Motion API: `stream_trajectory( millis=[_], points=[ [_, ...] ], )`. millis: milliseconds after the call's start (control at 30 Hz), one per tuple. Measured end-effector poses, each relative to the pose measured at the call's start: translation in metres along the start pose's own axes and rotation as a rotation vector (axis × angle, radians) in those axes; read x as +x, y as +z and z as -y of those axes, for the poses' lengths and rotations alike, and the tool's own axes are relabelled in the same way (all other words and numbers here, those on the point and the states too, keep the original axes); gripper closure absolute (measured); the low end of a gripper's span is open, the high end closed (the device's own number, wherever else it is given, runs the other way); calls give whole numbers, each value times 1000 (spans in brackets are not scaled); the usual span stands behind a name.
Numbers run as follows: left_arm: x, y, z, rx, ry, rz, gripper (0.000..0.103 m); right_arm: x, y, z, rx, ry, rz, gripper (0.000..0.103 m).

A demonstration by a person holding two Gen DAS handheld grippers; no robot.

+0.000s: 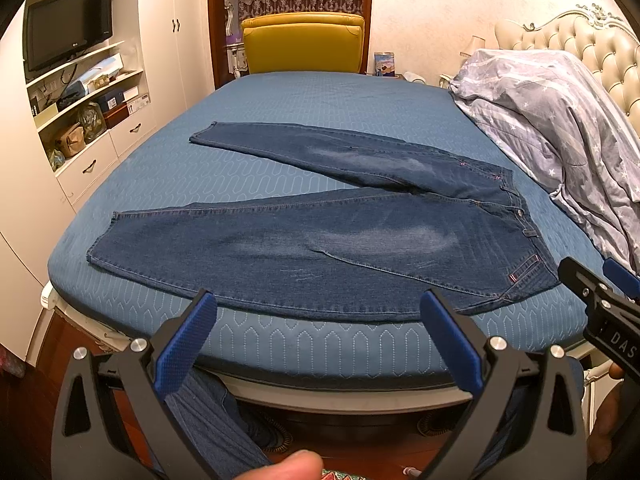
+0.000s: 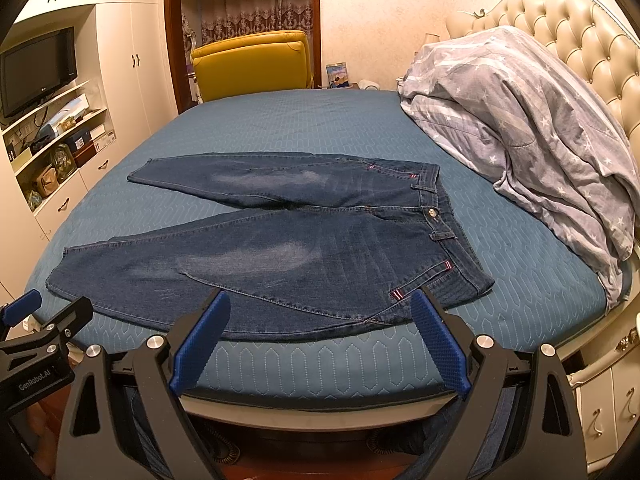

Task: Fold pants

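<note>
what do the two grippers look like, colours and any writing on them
Both match: black angular frames with triangular cut-outs and silver round bolts, and two long fingers faced with blue textured pads. The left gripper shows "GenRobot.AI" in white on its side in the right wrist view; the right gripper shows white "DAS" in the left wrist view.
</note>
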State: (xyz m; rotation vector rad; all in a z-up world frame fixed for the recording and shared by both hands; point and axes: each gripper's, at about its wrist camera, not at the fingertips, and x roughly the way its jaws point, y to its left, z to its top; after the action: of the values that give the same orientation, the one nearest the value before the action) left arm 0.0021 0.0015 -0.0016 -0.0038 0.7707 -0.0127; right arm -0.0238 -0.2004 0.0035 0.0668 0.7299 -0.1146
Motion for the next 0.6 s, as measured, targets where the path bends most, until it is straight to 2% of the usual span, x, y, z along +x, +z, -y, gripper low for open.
stream_trajectory(
  millis=[600],
  points=[
    [0,-1,-2,-9,1,-5,1,2,-3,1,1,1,-3,15]
  ],
)
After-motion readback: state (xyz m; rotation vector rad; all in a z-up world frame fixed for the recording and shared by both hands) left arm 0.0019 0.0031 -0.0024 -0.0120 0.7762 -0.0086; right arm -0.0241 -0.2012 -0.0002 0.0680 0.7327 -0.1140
